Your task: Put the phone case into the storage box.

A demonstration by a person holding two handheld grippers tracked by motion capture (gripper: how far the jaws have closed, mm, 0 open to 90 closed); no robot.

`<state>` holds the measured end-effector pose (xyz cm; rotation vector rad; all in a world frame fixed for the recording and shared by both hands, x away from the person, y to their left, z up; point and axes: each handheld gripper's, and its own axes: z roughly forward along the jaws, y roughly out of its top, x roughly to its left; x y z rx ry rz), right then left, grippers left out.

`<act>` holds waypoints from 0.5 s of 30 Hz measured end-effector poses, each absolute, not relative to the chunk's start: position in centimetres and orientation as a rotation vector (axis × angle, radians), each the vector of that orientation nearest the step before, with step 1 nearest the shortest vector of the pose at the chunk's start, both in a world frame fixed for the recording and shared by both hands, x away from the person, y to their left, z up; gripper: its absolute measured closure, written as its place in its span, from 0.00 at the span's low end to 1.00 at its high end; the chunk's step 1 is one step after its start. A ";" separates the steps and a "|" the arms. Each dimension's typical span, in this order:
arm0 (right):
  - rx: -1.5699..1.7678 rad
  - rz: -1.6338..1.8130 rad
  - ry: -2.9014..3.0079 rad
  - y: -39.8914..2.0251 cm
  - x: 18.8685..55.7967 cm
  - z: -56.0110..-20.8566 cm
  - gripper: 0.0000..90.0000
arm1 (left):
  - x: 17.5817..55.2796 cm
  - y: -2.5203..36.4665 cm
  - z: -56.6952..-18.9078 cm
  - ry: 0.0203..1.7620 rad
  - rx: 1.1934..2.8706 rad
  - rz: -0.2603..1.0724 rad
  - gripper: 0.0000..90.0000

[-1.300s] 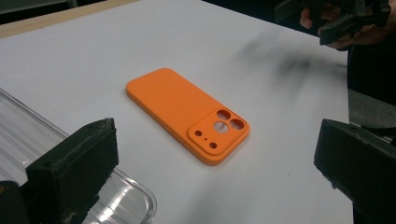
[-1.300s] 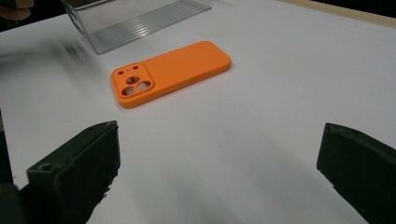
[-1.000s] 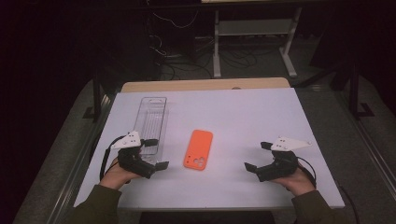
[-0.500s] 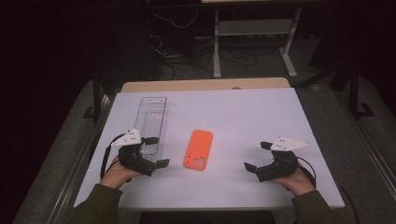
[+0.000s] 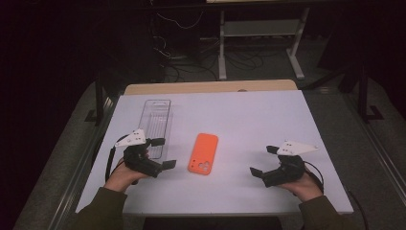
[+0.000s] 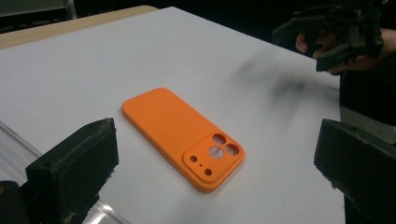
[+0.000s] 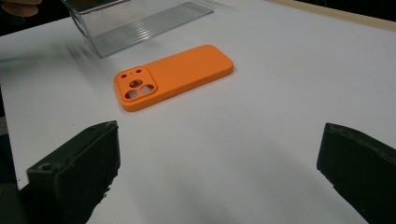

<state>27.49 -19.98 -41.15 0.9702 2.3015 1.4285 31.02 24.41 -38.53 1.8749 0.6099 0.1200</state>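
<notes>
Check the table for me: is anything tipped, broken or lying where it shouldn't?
Nothing stands out. The orange phone case lies flat, camera cutouts toward the person, apart from the clear plastic tray. It looks whole. The left gripper and right gripper are both open, holding nothing, on either side of the case.

The left gripper (image 5: 164, 153) and right gripper (image 5: 261, 159) sit low at the near edge, jaws spread wide, facing inward.
</notes>
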 end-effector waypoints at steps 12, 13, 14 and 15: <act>0.974 1.432 2.297 -20.0 27.5 -41.1 0.00 | 31.5 23.4 -38.1 0.609 1.880 0.146 0.00; 0.974 1.432 2.297 -20.0 27.5 -41.1 0.00 | 31.5 23.4 -38.1 0.609 1.880 0.146 0.00; 0.975 1.432 2.297 -20.0 27.5 -41.1 0.00 | 31.6 23.3 -38.0 0.613 1.879 0.147 0.00; 0.976 1.432 2.297 -20.0 27.5 -41.1 0.00 | 31.6 23.2 -38.0 0.615 1.882 0.146 0.00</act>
